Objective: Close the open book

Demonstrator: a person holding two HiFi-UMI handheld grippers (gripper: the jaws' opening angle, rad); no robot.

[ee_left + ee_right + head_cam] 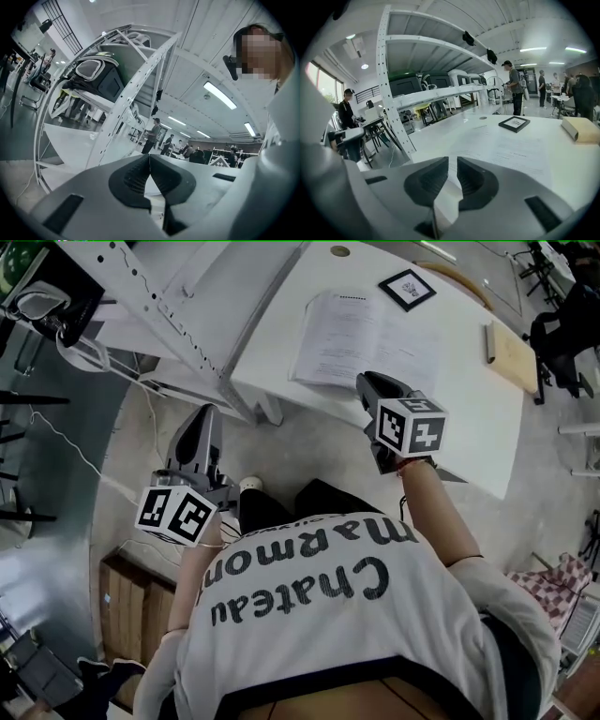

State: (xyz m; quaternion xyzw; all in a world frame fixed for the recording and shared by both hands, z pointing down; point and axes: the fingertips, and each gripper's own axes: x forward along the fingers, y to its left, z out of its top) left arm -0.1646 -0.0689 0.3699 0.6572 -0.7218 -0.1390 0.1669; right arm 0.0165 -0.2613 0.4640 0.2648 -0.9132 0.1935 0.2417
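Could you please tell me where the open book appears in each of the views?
Head view: open book, upper centre, lying on the white table.
Left gripper view: not in it.
Right gripper view: centre right, flat on the table.
Shared landmark: white perforated rack.

One open book [366,338], one black-framed card [407,289], one wooden board [511,357], one table [480,427], two tools: left tool [203,415] and right tool [367,382].

We see a white table [469,427] beside a white perforated rack [386,93] on a pale floor [309,451]. Strip lights [220,95] cross the ceiling, a window [318,82] glows at one side, and what may be a wooden crate [127,606] sits low.
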